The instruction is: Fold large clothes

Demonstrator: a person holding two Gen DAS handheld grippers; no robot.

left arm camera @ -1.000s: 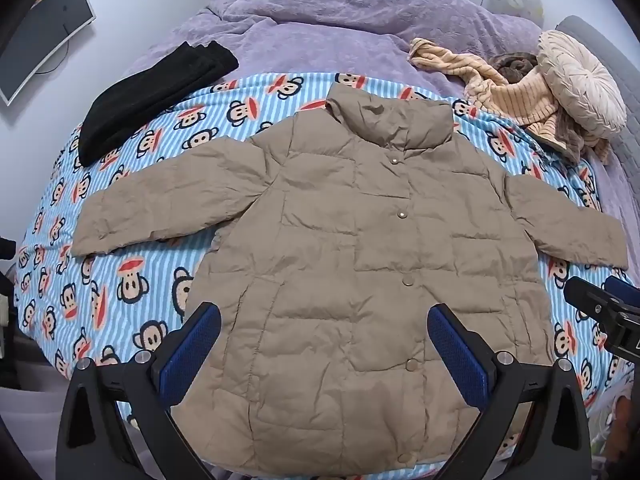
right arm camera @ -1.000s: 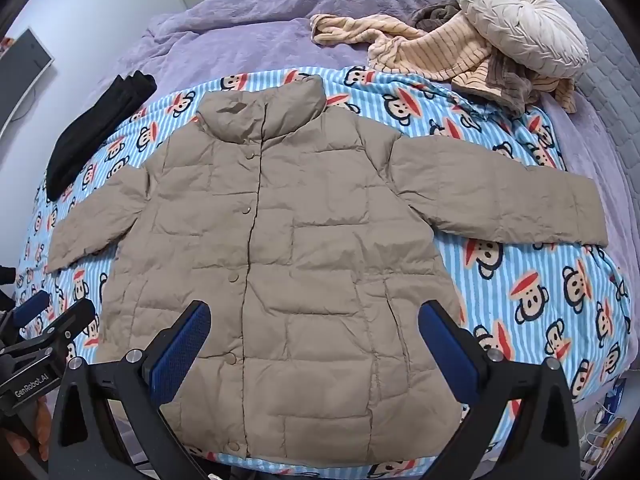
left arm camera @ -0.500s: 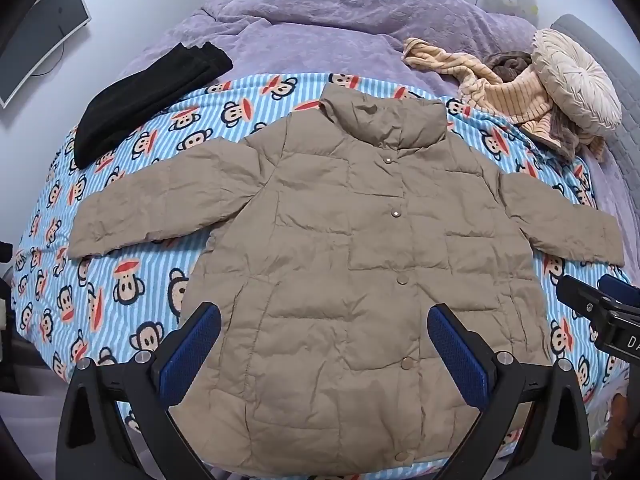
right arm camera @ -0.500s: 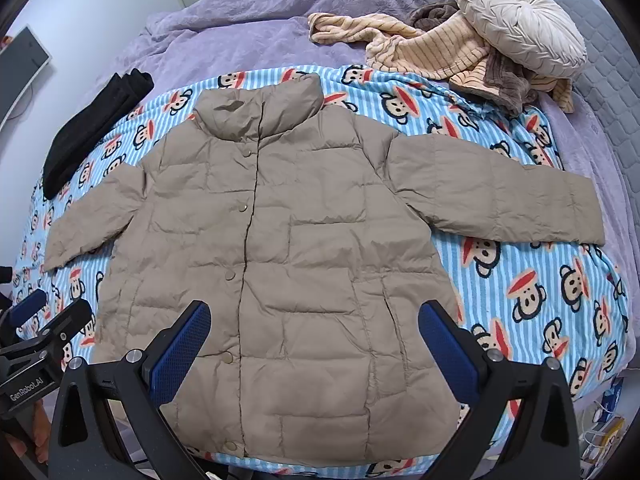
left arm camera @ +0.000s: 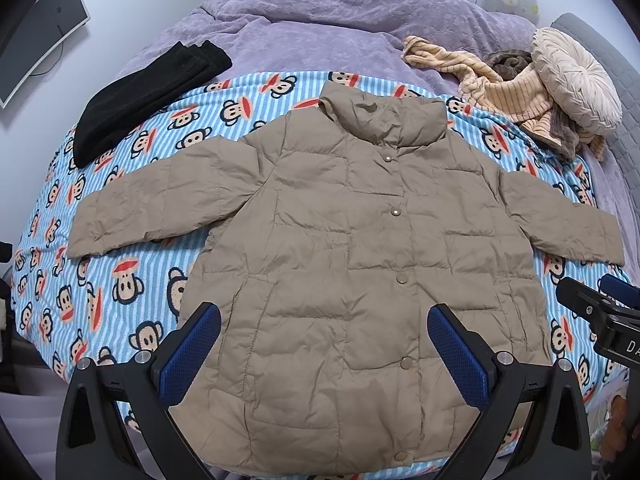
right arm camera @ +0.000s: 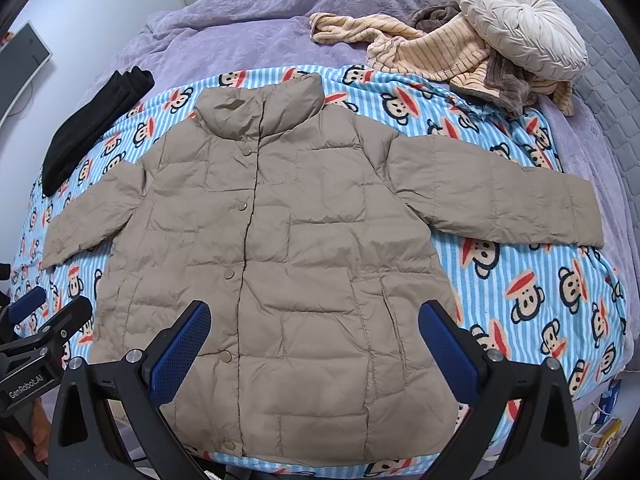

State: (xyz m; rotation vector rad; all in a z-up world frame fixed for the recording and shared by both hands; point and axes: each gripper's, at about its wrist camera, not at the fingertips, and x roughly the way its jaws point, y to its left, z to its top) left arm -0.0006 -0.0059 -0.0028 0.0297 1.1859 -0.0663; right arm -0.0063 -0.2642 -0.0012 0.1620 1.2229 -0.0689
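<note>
Monkey-print blanket [left arm camera: 132, 240] is overlain by a buttoned tan puffer jacket [left arm camera: 360, 280], sleeves spread flat for folding, while left gripper [left arm camera: 324, 344] and right gripper [right arm camera: 316, 340] are held above its hem, jaws spread and empty.

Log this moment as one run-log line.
stage: pre-fold | jacket: flat, sleeves spread | left gripper: open, empty | right gripper: open, empty

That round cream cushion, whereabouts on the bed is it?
The round cream cushion sits at the far right corner of the bed in both views, resting on the striped beige garment, beyond the jacket.
</note>
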